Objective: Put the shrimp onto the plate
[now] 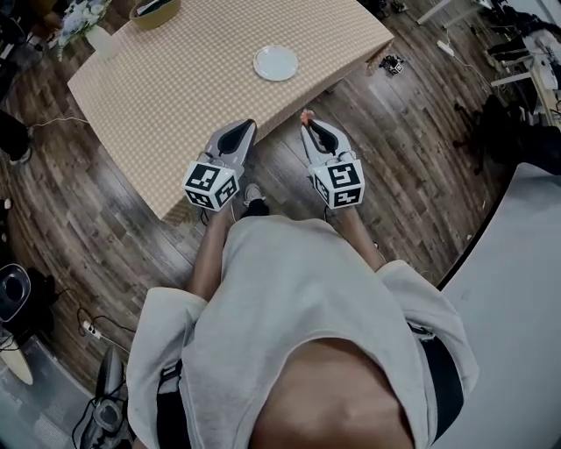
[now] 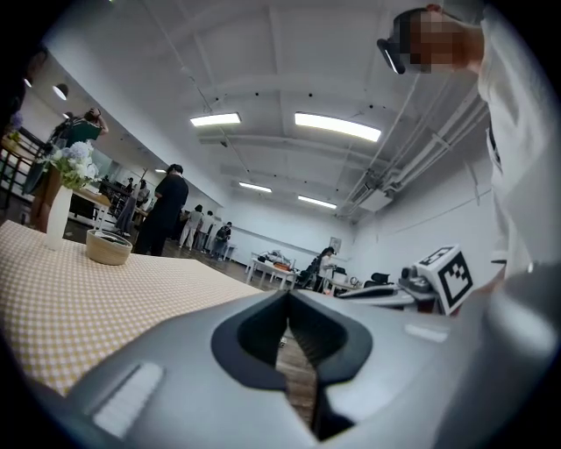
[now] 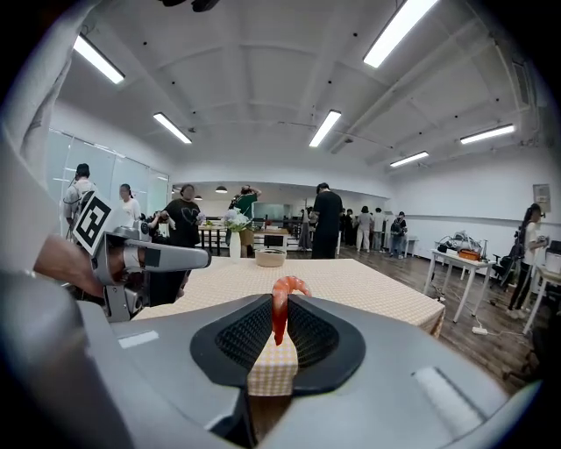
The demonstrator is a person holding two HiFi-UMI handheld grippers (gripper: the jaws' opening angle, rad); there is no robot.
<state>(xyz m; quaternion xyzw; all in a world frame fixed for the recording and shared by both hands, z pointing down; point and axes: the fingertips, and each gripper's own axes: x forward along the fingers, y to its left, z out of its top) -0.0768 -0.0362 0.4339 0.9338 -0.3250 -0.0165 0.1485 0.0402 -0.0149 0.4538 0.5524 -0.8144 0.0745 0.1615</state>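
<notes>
Shrimp: we see a small orange-pink curled shrimp (image 3: 281, 309) held in the air between the right gripper's pads. It is not on the plate yet and sits just short of the table's near edge.
Right gripper: our right gripper (image 3: 282, 302) is closed narrowly on the shrimp. The body hangs between the ribbed black pads and the curl arches above them toward 1 o'clock.
Left gripper: our left gripper (image 2: 287, 298) has its tips together with nothing between them. In the head view it sits at 9 o'clock of the right one.
Plate: the round white plate (image 1: 276, 63) lies bare on the table, at about 11 o'clock from the right gripper's tips and well apart from them.
Table: the table under a beige checked cloth (image 1: 184, 96) has a tan woven bowl (image 1: 155, 10) and a white vase of flowers (image 1: 88, 22) at its far 10 o'clock corner, clear of our path.
Handling: we judge the shrimp to be very light, small and somewhat springy, with a smooth surface that may slide on the pads.
Hold: mid-body, as it is now, suits it, because the curl keeps it from slipping down.
Pressure: we would keep it gentle, since a hard squeeze could make it pop out sideways.
Release: we would bring it low over the plate's centre before letting go, because it may bounce or roll.
</notes>
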